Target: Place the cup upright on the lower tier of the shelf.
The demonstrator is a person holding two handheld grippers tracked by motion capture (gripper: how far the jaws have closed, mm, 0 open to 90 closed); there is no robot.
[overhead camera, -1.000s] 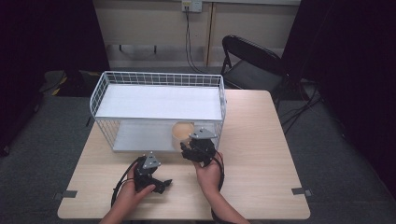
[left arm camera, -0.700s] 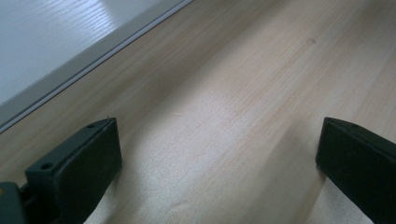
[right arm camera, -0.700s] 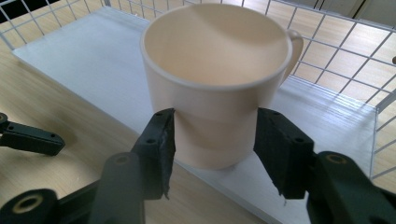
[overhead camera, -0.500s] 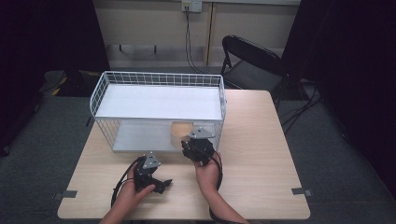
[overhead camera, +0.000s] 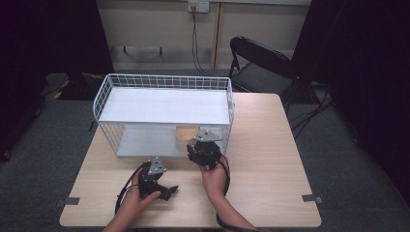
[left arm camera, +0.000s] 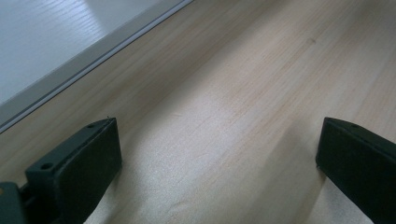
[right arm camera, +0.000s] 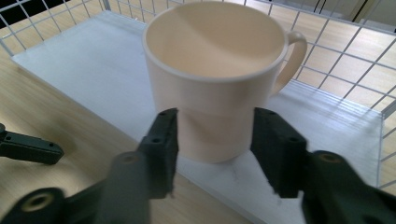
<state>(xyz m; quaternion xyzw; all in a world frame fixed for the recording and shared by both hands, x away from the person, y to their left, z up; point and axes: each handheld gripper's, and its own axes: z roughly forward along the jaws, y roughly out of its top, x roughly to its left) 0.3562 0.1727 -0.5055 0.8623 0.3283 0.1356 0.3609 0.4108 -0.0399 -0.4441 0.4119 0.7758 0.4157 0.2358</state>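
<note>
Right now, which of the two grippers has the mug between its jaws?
The right gripper: its jaws flank the cream plastic mug on the white rack shelf. The left gripper is over bare wooden table.

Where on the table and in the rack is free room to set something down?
Free: the table right of the wire rack, the rack's upper shelf, and the lower shelf left of the cup. Crowded: the front edge near the cup, with both claws.
</note>
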